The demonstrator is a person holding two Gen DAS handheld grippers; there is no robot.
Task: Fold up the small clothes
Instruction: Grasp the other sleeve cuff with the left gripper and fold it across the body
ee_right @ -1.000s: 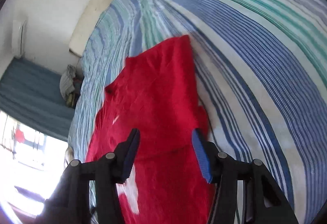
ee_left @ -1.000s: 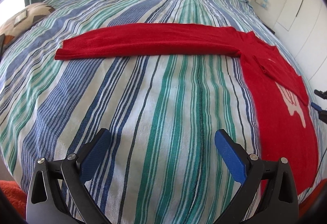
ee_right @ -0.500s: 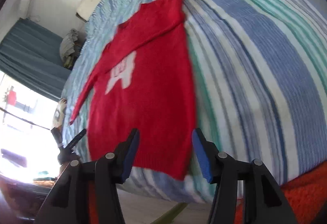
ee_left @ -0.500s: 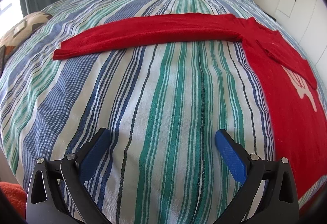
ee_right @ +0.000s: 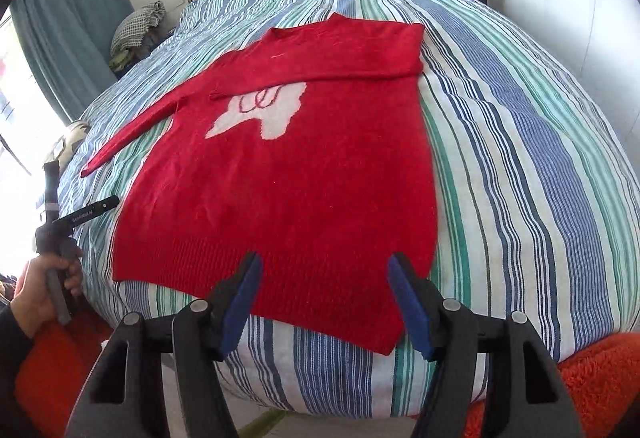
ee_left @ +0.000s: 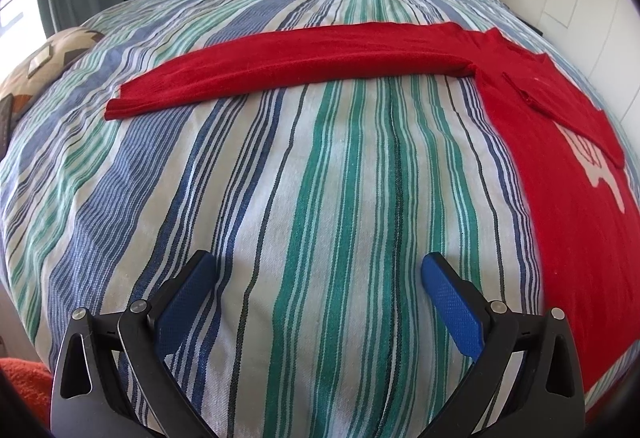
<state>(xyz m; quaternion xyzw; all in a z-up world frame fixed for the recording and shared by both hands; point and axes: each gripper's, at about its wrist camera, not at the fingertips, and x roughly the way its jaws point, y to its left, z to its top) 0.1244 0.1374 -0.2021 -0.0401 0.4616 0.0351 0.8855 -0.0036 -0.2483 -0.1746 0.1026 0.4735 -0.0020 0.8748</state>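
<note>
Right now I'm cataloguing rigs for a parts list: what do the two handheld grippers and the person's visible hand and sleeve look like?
Both the left gripper and right gripper have black angular plastic frames with silver rivets and blue textured pads. In the right wrist view, the hand grips a grey handle beneath a black bar bearing small white lettering, too small to read. The sleeve is dark.

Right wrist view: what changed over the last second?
The right gripper pulled back from over the red sweater to its hem at the bed's edge, rolling upright; its jaws have just been opening, nothing between them. Left gripper open, barely moved. Sweater unchanged, one sleeve folded, the other outstretched.
</note>
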